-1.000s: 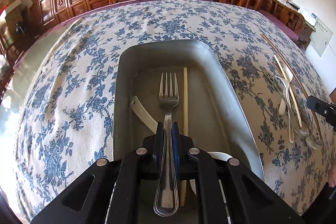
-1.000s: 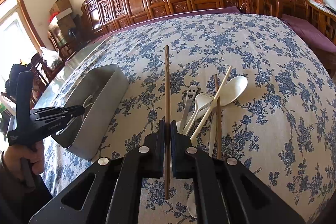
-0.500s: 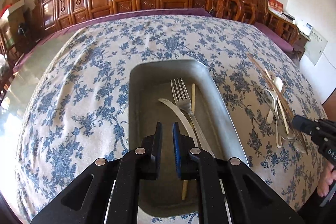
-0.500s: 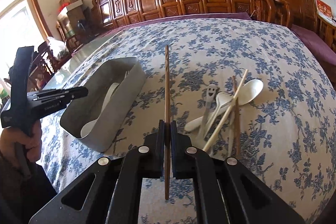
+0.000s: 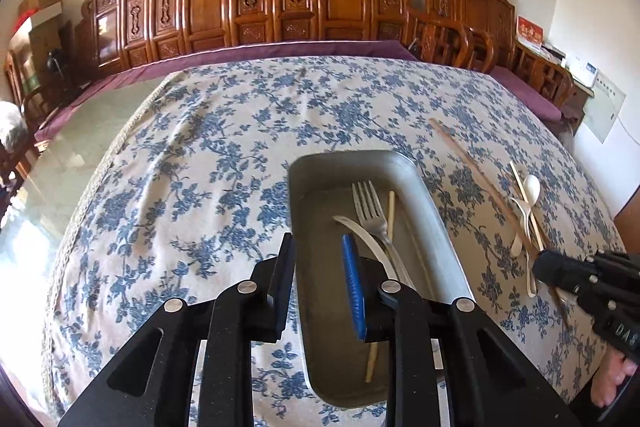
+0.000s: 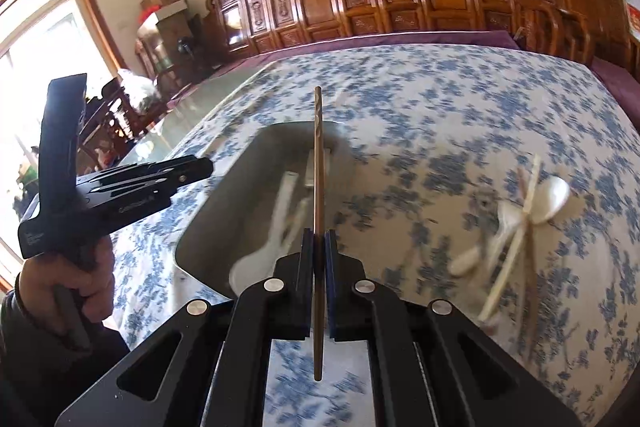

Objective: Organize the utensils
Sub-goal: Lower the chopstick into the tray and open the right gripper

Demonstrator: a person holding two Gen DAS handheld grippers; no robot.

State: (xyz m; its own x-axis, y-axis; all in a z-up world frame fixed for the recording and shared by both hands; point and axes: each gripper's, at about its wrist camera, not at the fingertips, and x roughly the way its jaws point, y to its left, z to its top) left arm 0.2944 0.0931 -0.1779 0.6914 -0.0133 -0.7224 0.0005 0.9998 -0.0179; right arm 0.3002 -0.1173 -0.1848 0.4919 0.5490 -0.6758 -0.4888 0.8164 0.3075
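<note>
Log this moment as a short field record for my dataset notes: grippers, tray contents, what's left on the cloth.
left gripper: open, empty, over the tray's left edge
right gripper: shut on brown chopstick, over the tray
tray: metal, on floral cloth
in tray: fork, pale chopstick, white spoon
on cloth: pile of white spoons and chopsticks, right of tray

Left gripper (image 5: 318, 283) fingers spread apart; right gripper (image 6: 319, 255) fingers pinched together.
</note>
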